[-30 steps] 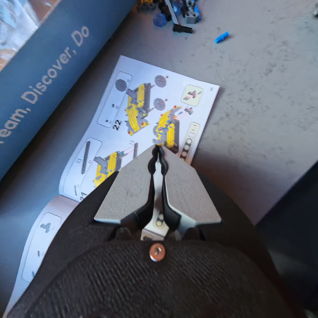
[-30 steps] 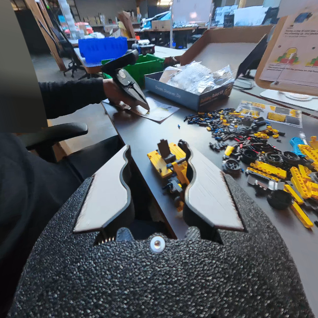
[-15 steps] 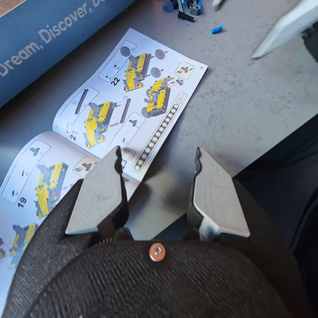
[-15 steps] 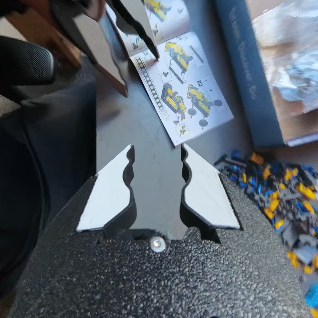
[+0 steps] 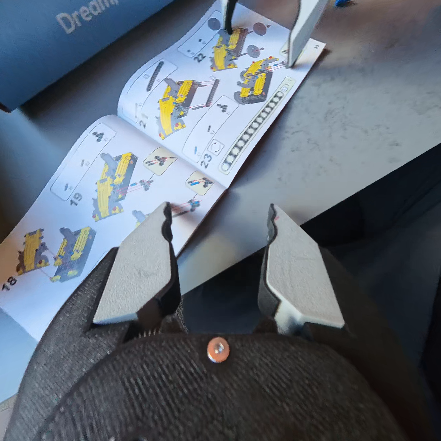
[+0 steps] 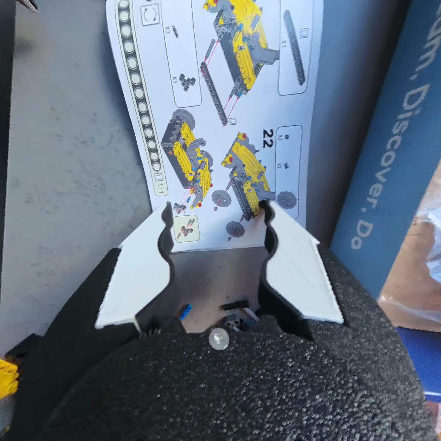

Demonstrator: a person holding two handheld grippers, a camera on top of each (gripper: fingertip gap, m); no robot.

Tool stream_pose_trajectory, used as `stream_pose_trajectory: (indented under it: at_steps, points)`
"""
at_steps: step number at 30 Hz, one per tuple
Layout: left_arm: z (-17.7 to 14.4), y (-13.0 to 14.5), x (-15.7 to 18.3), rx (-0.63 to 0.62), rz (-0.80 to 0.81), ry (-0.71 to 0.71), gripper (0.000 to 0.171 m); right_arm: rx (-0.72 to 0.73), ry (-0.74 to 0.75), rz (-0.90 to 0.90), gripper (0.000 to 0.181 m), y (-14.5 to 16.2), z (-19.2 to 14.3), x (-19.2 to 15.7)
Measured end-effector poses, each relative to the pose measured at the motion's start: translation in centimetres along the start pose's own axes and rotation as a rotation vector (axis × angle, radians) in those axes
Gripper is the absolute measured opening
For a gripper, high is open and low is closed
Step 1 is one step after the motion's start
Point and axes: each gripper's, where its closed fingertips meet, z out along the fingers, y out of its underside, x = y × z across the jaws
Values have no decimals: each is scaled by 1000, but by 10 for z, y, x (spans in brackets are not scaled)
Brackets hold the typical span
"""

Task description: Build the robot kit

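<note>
The instruction booklet (image 5: pixel 148 152) lies open on the grey table (image 5: pixel 358 119), pages curling up at the fold, yellow vehicle diagrams showing. Just beside its far edge runs the blue box (image 6: pixel 386 133); bare table on the opposite side. The right gripper (image 6: pixel 216 205), jaws apart, tips on the page. The left gripper (image 5: pixel 219 207) hovers spread wide over the booklet's near corner.

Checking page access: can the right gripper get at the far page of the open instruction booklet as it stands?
Probably yes. The right gripper is open with both fingertips over the instruction booklet page's near edge, nothing between. The blue box sits beside it, clear of the fingers.
</note>
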Motion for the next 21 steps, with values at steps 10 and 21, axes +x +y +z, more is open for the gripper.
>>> stream_pose_trajectory:
  at_steps: [10,21]
  points:
    - [-10,18,-10,-22,-73,-45,77,-6,-8,-102,89,-18,8,7]
    - [-12,24,-11,-30,-84,-50,76,-180,4,-110,89,-21,9,5]
